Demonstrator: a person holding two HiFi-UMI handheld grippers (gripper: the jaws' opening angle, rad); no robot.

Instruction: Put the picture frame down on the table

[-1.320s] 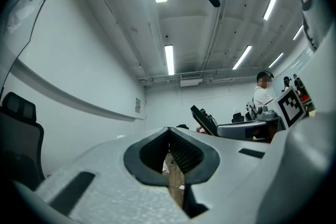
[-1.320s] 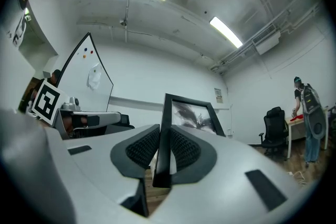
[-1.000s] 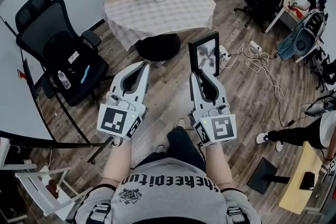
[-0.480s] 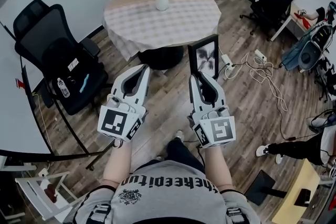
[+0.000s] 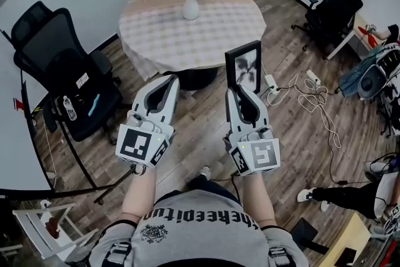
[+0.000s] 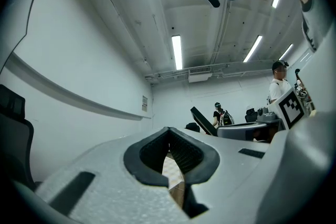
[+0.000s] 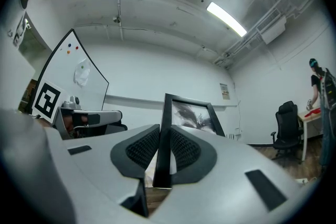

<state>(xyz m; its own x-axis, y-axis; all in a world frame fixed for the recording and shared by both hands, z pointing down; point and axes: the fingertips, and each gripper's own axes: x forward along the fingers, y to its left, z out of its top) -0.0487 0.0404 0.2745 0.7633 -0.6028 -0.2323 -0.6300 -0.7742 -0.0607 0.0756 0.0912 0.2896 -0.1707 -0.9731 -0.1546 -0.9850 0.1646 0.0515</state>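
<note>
The picture frame (image 5: 244, 65) is black, holds a dark floral print and stands upright in the air, just short of the round table's near edge. My right gripper (image 5: 241, 88) is shut on its lower left edge. In the right gripper view the frame (image 7: 192, 112) rises from between the dark pads. My left gripper (image 5: 166, 80) hangs beside it, shut, with nothing in it. The table (image 5: 212, 34) has a pale checked cloth. A white vase of flowers (image 5: 190, 2) stands at its far side.
A black office chair (image 5: 62, 81) stands left of the table and another (image 5: 331, 6) at the far right. Cables and a power strip (image 5: 306, 87) lie on the wood floor to the right. A person's legs (image 5: 347, 189) reach in at the right edge.
I have moved closer to the table with both grippers. The frame's top now reaches the table's near edge. Both grips are unchanged.
</note>
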